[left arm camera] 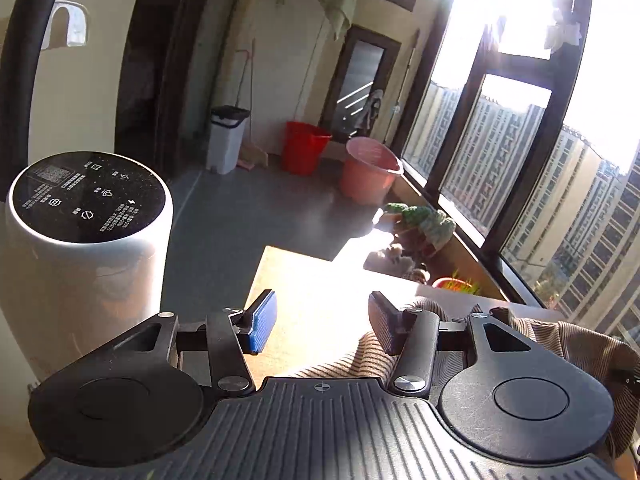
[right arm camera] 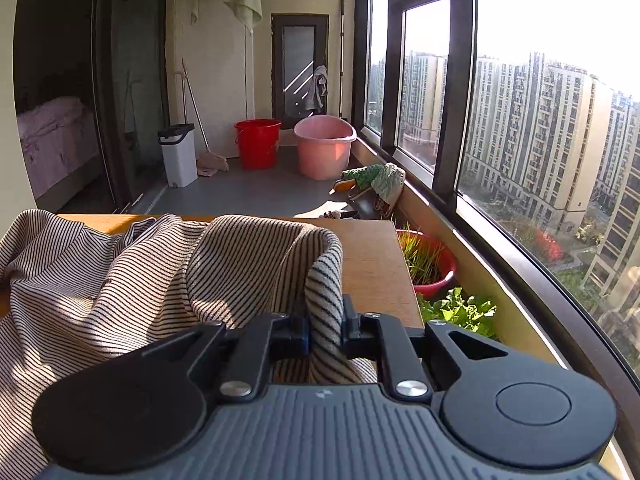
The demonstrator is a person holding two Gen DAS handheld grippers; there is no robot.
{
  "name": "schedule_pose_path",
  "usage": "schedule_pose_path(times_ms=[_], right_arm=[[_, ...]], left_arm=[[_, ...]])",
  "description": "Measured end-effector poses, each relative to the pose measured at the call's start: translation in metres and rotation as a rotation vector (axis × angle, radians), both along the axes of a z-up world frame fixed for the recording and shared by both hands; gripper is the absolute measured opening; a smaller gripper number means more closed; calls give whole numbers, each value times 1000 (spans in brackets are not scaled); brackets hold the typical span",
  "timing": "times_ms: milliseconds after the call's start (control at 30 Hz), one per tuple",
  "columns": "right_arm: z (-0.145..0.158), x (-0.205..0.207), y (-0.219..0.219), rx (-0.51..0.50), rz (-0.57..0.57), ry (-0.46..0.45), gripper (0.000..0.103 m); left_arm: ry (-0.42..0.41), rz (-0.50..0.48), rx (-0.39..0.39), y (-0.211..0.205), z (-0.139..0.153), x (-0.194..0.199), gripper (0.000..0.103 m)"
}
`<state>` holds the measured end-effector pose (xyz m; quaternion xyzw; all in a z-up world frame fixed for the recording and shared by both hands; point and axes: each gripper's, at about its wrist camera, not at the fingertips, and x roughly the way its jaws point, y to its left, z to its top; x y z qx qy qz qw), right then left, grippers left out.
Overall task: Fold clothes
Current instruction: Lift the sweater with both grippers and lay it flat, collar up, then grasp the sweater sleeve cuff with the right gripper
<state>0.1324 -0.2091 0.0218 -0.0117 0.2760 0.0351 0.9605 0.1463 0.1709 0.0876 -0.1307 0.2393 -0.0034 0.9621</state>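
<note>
Right gripper (right arm camera: 325, 334): closest to my lens, clamped narrow on a rolled edge of the striped garment (right arm camera: 120, 280), cloth pinched between both pads
Left gripper (left arm camera: 322, 322): I see its jaws spread wide with nothing between them, blue pad (left arm camera: 262, 326) lit by sun
Striped garment: bunched on the wooden table (right arm camera: 372, 264), one fold raised up from the table into my right gripper; in the left view it lies at the table's right side, under the right finger
Wooden table: bare sunlit top beyond my left jaws
White cylinder appliance (left arm camera: 86, 240): just left of the table, black touch panel on top
Red basin (right arm camera: 434, 266): at the table's right edge, green shoots in it
Pink tub (right arm camera: 324, 148): well beyond the table, on the grey floor
Red bucket (right arm camera: 257, 143): beside the pink tub, farther past the table
</note>
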Motion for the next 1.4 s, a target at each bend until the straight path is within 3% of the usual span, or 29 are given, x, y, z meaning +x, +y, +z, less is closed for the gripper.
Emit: schedule_pose_path(times_ms=[67, 100, 200, 267, 333, 367, 400, 500, 567, 700, 833, 867, 933, 1033, 1100, 1167, 1300, 1400], right_arm=[[-2, 3, 5, -12, 14, 7, 14], [-3, 5, 9, -17, 21, 10, 15], [-8, 7, 18, -27, 40, 18, 18], [-10, 6, 21, -32, 45, 20, 18], [-11, 5, 22, -36, 45, 18, 18], [-11, 4, 22, -37, 44, 15, 18], [-11, 4, 20, -45, 39, 13, 17], [-10, 5, 14, -126, -1, -7, 12], [-12, 10, 10, -128, -20, 2, 12], [-17, 21, 1, -118, -52, 24, 12], [-20, 32, -4, -94, -73, 36, 12], [-19, 34, -4, -82, -75, 35, 12], [-16, 40, -6, -40, -74, 30, 15], [-7, 45, -9, 40, -65, 20, 21], [0, 43, -10, 67, -52, 17, 39], [4, 37, -9, 23, -55, 11, 51], [3, 1, -7, -108, -32, -17, 52], [-4, -36, 3, -169, 74, -8, 52]], left_arm=[[-26, -99, 51, -27, 2, 2, 88], [-23, -160, 92, -48, -3, 7, 91], [28, -228, 177, -88, -20, 39, 92], [105, -245, 220, -104, -42, 72, 90], [180, -244, 268, -116, -61, 95, 66], [218, -232, 306, -119, -72, 101, 30], [236, -225, 333, -119, -78, 105, 19], [178, -207, 354, -104, -76, 111, 18], [164, -165, 330, -87, -71, 117, 18], [170, -105, 280, -65, -71, 127, 27], [138, -75, 200, -60, -63, 105, 34], [125, -80, 188, -61, -60, 97, 41], [102, -105, 153, -66, -55, 79, 55], [102, -194, 103, -77, -53, 58, 62], [129, -282, 85, -89, -63, 43, 71], [176, -368, 58, -101, -76, 30, 71], [229, -455, -13, -119, -96, 10, 75], [227, -471, -28, -130, -101, -2, 80]])
